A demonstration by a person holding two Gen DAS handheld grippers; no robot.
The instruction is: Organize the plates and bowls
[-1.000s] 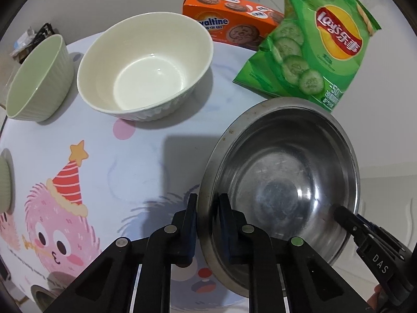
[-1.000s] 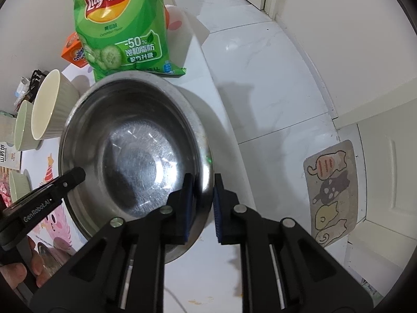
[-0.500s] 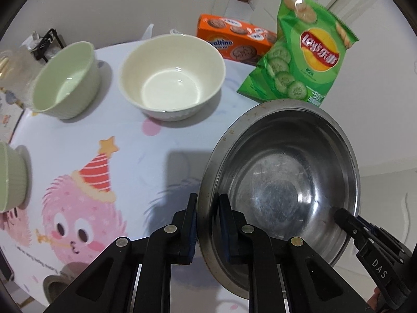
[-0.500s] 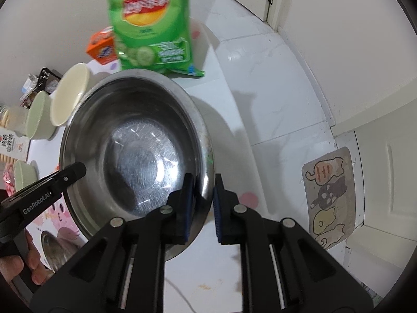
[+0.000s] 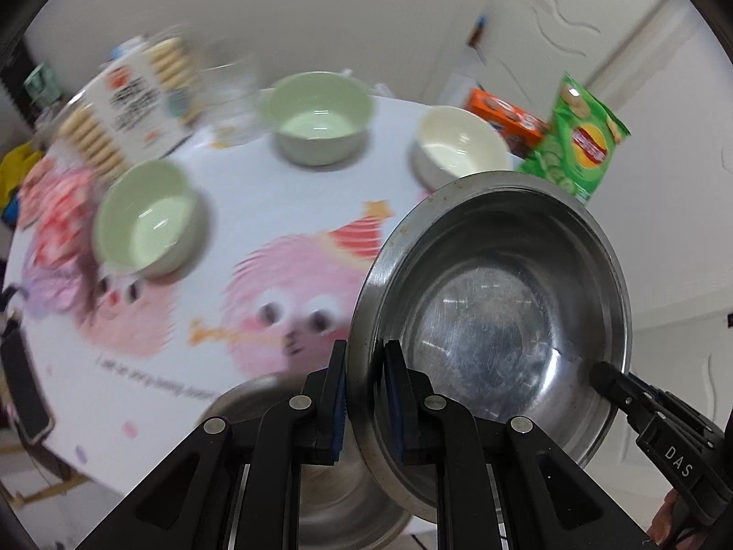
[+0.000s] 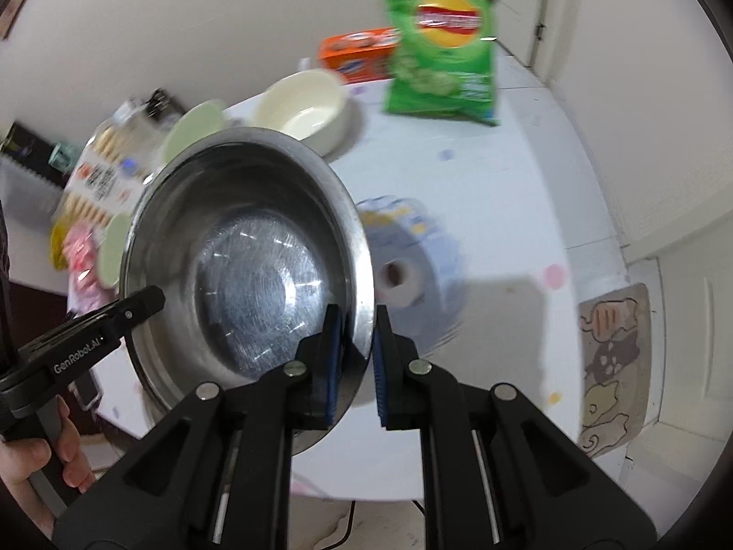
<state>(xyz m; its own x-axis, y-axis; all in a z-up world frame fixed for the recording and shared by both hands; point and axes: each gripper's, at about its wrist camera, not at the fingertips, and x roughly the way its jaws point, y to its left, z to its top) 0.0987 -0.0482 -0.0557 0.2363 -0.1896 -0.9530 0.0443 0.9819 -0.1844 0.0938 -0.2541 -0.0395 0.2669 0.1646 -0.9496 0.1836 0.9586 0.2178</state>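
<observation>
Moved: steel bowl (image 5: 495, 321) now higher above the table (image 5: 275, 211), more bowls in view.
Left hand-held gripper (image 5: 364, 394): clamped on near rim.
Right hand-held gripper (image 6: 352, 353): clamped on opposite rim, likely sharing the load to keep it level.
Second steel bowl (image 5: 275, 403): below, probable nesting target.

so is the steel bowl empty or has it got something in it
Empty: the steel bowl shows only bare, scratched metal inside in both wrist views, with nothing resting on its bottom.
</observation>
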